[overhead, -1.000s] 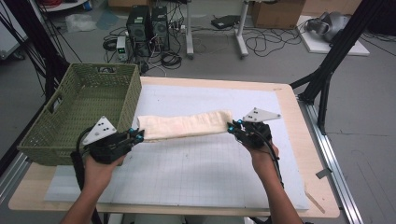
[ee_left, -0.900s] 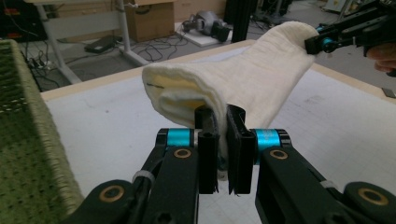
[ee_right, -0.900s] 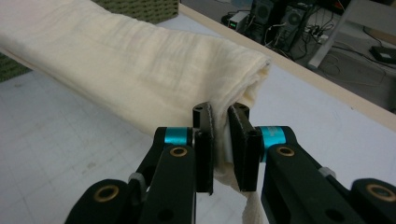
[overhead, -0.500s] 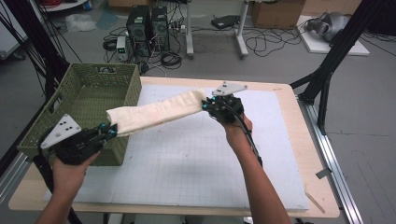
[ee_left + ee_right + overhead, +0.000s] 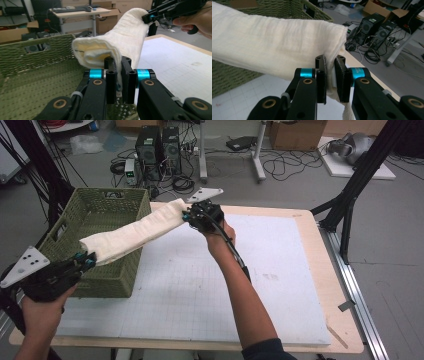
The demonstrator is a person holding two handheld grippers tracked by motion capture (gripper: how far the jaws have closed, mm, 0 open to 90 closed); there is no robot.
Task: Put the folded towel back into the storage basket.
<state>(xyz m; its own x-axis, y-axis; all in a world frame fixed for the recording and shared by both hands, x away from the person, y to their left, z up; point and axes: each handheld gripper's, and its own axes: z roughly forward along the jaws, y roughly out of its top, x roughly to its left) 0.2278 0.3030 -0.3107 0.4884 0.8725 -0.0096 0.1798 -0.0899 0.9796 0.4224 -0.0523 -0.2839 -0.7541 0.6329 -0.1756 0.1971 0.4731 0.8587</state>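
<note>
Woven olive-green plastic basket (image 5: 97, 237) sits at the far left of the table, w/ the left gripper (image 5: 86, 262) just at its near-right corner, jaws pinched narrow on one end of a cream folded towel, long & soft like a roll (image 5: 132, 232). In the left gripper view its jaws nip the towel's lower edge (image 5: 117, 62), basket wall (image 5: 37, 53) just behind. Towel spans in the air from that corner, over the basket's right rim, up to the far middle, where the right gripper (image 5: 187, 216) clamps the other end; right gripper view shows the cloth squeezed between nearly closed jaws (image 5: 331, 67).

Step in hand, as I read it: carrying the towel over to the basket, both ends held, approx. half of it above the rim. Next move prob. calls for swinging the right end further left so the whole length clears the rim, lowering, then letting go w/ both; risk is the right end draping outside.

Surface: white gridded mat (image 5: 210, 285) on a pale wood tabletop (image 5: 320, 245). Beyond it, grey floor w/ black PC towers (image 5: 160, 145), tangled cables (image 5: 280, 167), black frame legs (image 5: 357, 175) far right
</note>
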